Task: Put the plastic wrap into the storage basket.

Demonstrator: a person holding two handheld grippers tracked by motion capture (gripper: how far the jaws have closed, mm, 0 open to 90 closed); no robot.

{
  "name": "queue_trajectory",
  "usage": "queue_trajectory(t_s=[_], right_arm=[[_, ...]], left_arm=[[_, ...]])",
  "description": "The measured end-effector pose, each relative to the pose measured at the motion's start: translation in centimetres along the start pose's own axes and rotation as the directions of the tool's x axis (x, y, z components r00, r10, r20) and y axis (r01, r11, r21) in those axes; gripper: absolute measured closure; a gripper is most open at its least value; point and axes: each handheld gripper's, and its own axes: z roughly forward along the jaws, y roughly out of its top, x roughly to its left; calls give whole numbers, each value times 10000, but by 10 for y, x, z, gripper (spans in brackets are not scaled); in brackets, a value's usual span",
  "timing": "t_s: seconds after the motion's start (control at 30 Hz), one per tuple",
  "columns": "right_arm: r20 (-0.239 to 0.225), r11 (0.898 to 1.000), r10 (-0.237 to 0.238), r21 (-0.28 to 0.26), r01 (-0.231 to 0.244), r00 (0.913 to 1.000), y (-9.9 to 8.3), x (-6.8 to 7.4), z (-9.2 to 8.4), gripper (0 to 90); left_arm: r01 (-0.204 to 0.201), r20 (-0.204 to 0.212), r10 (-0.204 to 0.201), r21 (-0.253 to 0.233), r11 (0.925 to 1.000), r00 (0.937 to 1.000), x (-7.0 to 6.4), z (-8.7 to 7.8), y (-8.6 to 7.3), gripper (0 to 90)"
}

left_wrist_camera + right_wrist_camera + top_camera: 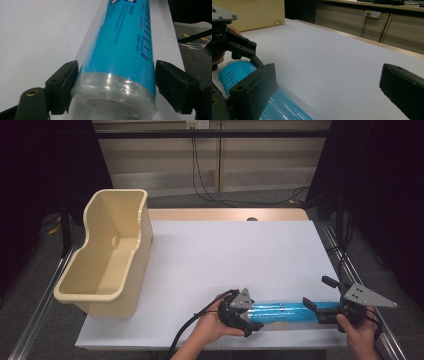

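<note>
Clear film wraps the near end of the blue tube [120, 52], which lies on its side on the white table sheet [225, 255] close to the front edge, well apart from the beige tub [107, 255] at the far left corner. At the tube's tub-side end, the left gripper [248, 314] has its jaws set either side of the capped end; one jaw appears to touch the film, the other stands just clear, so no firm hold is judged yet. At the tube's opposite end, the right gripper [320, 309] stands wide open, one jaw against the film, the other well off. Risks: the round, slick wrap may slip or roll when squeezed; a one-ended grip would let the far end sag; uneven lifting could twist it free.
</note>
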Motion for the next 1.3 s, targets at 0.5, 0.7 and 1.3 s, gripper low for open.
queue_trajectory(t_s=[0.5,0.7,1.3], right_arm=[[-3,10000,-6,-23,6,10000,0,-1,-1,7],[-1,10000,13,-32,-13,10000,0,-1,-1,7],[9,10000,-14,11,14,10000,0,-1,0,7]], left_arm=[[-387,-79,391,462,9982,9992,0,1,2,260],[6,-146,4,724,9974,9999,0,-5,2,265],[1153,-1171,-1065,713,9908,9874,14,-64,-37,280]])
